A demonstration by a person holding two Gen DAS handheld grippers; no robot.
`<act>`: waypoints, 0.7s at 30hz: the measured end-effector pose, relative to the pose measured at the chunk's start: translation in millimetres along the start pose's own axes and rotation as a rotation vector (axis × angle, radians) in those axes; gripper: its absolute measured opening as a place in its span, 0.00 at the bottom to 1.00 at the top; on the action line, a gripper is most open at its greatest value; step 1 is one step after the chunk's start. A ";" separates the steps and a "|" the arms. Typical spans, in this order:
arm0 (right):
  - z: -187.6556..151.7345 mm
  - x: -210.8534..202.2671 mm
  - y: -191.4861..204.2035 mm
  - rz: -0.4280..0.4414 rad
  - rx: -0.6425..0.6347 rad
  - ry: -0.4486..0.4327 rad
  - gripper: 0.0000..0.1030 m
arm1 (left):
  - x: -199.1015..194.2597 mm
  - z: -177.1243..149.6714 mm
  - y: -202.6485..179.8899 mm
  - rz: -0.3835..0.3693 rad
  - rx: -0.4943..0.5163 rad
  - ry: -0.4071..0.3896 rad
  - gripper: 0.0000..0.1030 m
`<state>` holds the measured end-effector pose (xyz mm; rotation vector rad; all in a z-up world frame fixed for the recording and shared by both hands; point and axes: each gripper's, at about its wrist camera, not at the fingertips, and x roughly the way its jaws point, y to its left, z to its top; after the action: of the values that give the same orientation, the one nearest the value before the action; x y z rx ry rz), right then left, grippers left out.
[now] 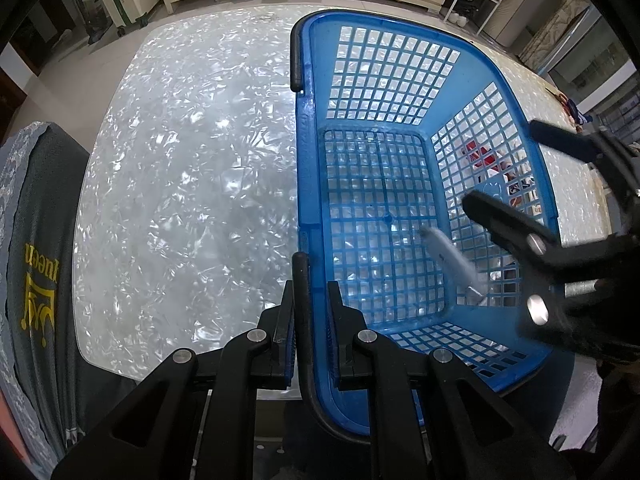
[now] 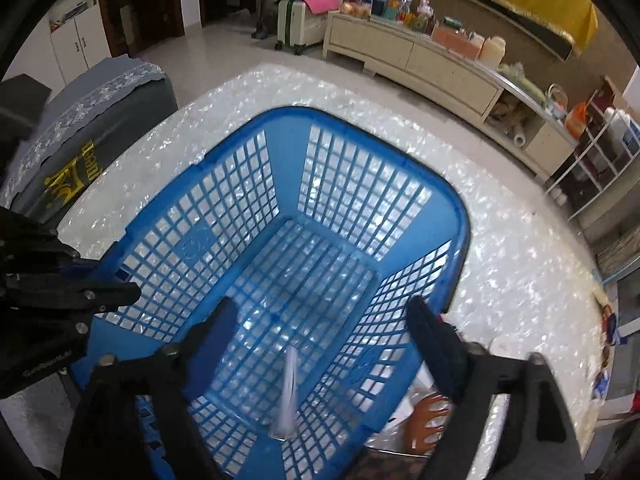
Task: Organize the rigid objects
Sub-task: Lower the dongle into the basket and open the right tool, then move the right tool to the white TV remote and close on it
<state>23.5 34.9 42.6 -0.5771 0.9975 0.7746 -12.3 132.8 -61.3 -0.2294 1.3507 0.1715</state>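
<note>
A blue mesh basket [image 1: 312, 80] [image 2: 448, 200] stands on a shimmering white table [image 1: 192, 184] [image 2: 520, 272]. My left gripper [image 1: 312, 292] [image 2: 100, 276] is shut on the basket's black handle [image 1: 303, 280] and the rim at its near left side. My right gripper [image 1: 520, 172] [image 2: 322, 312] hangs over the basket's right half with its jaws wide apart and nothing pressed between them. Below it, inside the basket, is a slender white object [image 1: 452, 256] [image 2: 290, 392], blurred; I cannot tell whether it rests on the mesh floor.
Red and white packets [image 1: 484, 156] lie on the table beyond the basket's right wall, near an orange comb-like thing [image 2: 428, 420]. A grey chair with yellow print [image 1: 36, 264] [image 2: 80, 168] stands at the table's left edge. A cream sideboard [image 2: 420, 52] lines the far wall.
</note>
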 end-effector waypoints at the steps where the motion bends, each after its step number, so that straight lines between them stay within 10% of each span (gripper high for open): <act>1: 0.2 -2.2 -1.2 0.004 0.000 -0.003 0.98 | 0.0 0.1 -0.1 0.001 0.000 0.001 0.14; 21: -28.8 -33.6 -76.0 -0.018 0.143 0.014 0.98 | -0.8 -3.2 -0.8 0.005 -0.011 -0.006 0.14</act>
<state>58.0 -42.4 66.3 -0.4677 1.0497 0.6782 -15.3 131.2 -61.2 -0.2347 1.3444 0.1833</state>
